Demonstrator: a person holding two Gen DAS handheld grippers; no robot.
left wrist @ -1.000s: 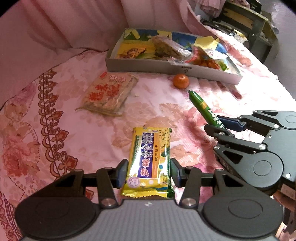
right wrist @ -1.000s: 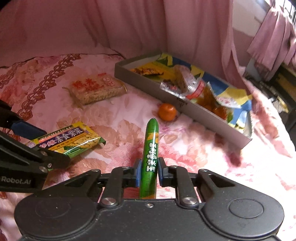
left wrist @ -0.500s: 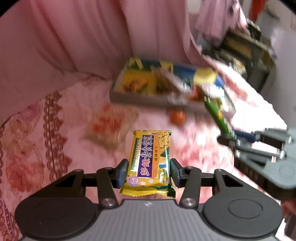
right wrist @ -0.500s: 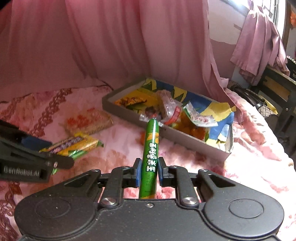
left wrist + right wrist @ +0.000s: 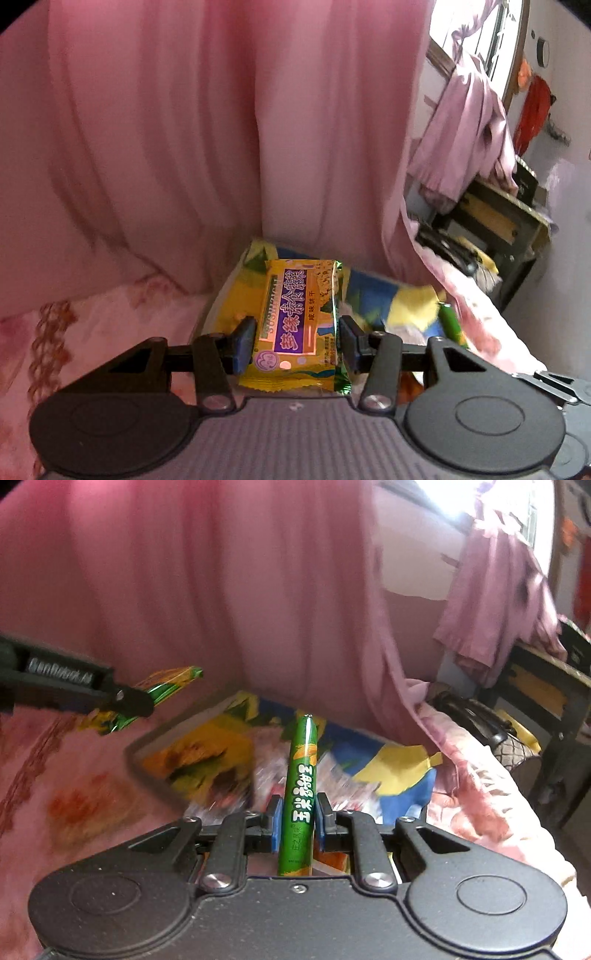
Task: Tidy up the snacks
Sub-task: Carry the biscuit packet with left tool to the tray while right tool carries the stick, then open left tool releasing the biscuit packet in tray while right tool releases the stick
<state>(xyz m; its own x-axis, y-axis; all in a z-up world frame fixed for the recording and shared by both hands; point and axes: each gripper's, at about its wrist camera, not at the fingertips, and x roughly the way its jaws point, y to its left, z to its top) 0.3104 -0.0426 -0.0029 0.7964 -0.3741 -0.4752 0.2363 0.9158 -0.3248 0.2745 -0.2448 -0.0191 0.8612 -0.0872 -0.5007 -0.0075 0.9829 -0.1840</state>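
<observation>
Left claw pinches a yellow biscuit pack by its long edges, held in the air above the near end of the snack box; right claw pinches a green sausage stick, upright, over the box's middle. Box sits on the pink floral bed against a pink curtain; contents blurred.

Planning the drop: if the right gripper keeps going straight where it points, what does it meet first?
Probably the snack tray: the right gripper, shut on the green sausage stick, aims over its contents, pink curtain beyond. Depth is blurred.
</observation>
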